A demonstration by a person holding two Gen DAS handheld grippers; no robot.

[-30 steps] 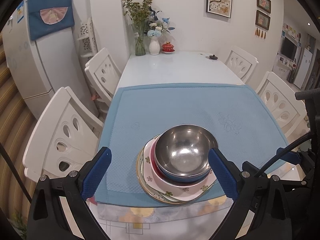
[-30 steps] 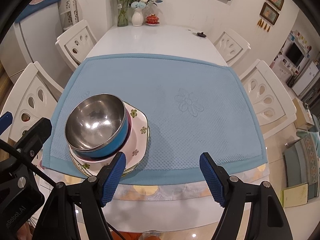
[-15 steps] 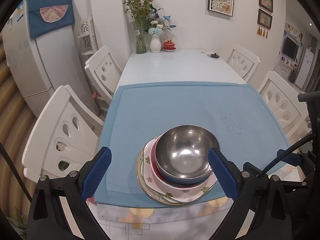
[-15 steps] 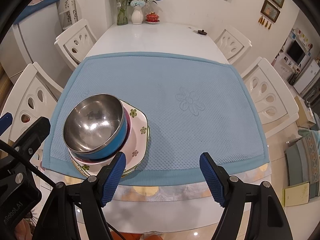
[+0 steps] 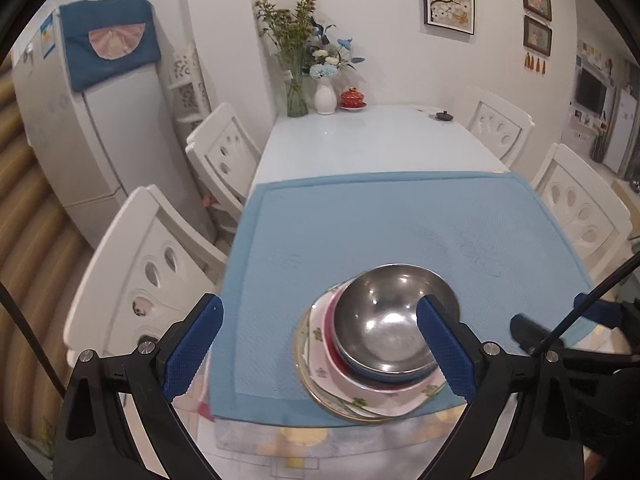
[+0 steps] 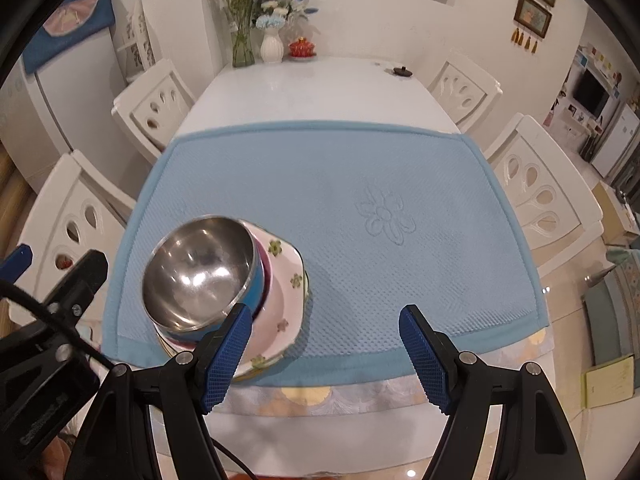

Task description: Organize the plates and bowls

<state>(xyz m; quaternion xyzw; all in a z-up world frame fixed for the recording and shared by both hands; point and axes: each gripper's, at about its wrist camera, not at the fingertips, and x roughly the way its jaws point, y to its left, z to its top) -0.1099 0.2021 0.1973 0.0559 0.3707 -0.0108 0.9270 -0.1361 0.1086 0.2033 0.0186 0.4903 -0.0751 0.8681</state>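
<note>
Dining room, white table (image 6: 304, 92) — blue mat (image 6: 360, 184) over its near half, white chairs to both sides, vases at the far end.

Item: stack of dishes at the mat's near-left corner. Steel bowl (image 6: 200, 276) on top, nested in a blue bowl (image 6: 256, 280); under these a pink dish (image 6: 269, 276), a white floral plate (image 6: 292, 300), and a gold-rimmed plate (image 5: 310, 380) at the bottom. Stack already looks sorted, wide below and deep above, though the top bowl leans slightly toward the mat's left edge.

Left gripper (image 5: 320, 348): jaws wide apart, nothing between the pads; its right finger (image 5: 440, 352) overlaps the steel bowl in view, contact cannot be told. Right gripper (image 6: 324, 356): jaws likewise spread and empty, hanging over the mat's near edge just right of the stack.

Step in hand, as judged — approach to the stack, or a last check of it.

Handling notes: steel is slick and the bowls nest loosely, so take one wall of the top bowl between the pads, one inside and one outside, and lift straight up. Steady the lower plates with the other gripper. Avoid sideways pushes; the stack sits close to the mat's near edge.
</note>
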